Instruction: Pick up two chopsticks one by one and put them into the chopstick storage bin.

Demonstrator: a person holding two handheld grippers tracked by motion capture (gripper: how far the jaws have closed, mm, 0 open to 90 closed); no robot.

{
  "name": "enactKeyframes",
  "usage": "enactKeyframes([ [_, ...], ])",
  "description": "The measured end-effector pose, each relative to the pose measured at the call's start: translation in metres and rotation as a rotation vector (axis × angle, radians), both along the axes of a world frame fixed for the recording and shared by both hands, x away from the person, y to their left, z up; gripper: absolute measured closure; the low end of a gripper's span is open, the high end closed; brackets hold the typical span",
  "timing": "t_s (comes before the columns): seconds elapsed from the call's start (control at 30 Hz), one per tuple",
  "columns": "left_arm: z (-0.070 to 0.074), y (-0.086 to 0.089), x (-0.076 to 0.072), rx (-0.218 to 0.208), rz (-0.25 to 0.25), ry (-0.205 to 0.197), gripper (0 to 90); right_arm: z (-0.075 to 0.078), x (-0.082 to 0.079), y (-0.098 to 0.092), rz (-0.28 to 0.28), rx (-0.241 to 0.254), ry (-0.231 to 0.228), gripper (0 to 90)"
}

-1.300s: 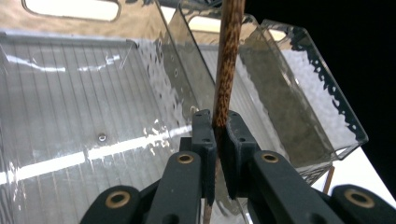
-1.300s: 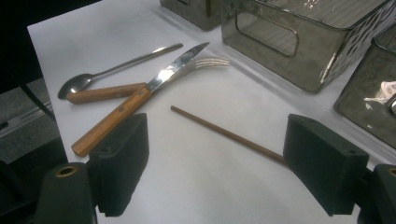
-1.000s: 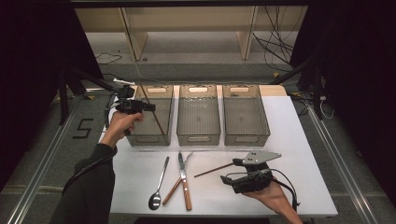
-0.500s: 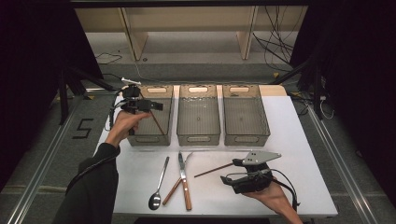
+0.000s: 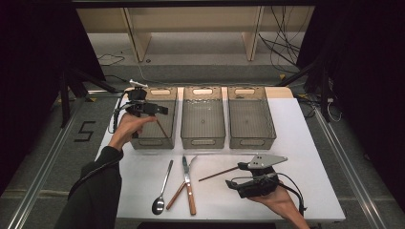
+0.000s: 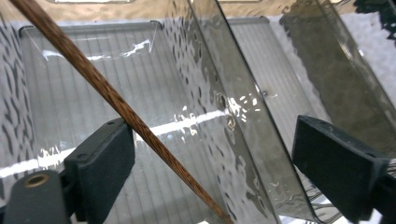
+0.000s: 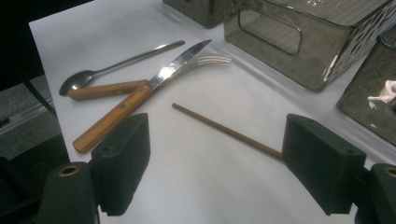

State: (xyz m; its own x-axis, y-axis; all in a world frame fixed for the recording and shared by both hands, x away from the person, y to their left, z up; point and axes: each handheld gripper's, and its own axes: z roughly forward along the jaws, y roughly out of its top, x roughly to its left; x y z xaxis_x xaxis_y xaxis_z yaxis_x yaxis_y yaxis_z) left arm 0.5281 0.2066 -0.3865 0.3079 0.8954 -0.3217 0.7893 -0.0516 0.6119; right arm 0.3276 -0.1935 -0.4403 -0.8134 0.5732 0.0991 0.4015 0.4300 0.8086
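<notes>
Over the left bin [image 5: 152,119] our left gripper [image 5: 157,109] has just been spreading its jaws; they stand wide, and the brown chopstick [image 6: 116,100] slants loose between them, tip down into the bin, no longer pinched. Our right gripper [image 5: 243,177], jaws equally wide and empty, rests on the white desk [image 5: 310,157]. The second chopstick [image 7: 224,130] lies just ahead of it, long axis running away toward the cutlery, so the right hand is nearer.

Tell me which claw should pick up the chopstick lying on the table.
Right. The right claw is open around the table chopstick. The left claw is far off, above the left bin.
</notes>
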Motion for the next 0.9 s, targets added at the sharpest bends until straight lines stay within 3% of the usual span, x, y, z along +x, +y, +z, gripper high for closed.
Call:
enactKeyframes([
  [0.23, -0.004, -0.002, 0.001, 0.075, 0.014, 0.022, 10.3, 0.000, 0.000, 0.000, 0.001, 0.001, 0.000, 24.5],
  [0.47, -0.008, 0.001, 0.002, 0.096, 0.025, 0.052, 10.2, 0.000, 0.000, 0.000, 0.003, 0.000, -0.003, 24.5],
  [0.9, -0.002, 0.012, -0.015, 0.035, 0.014, 0.012, 10.2, 0.001, 0.001, -0.001, 0.000, 0.002, -0.002, 24.5],
])
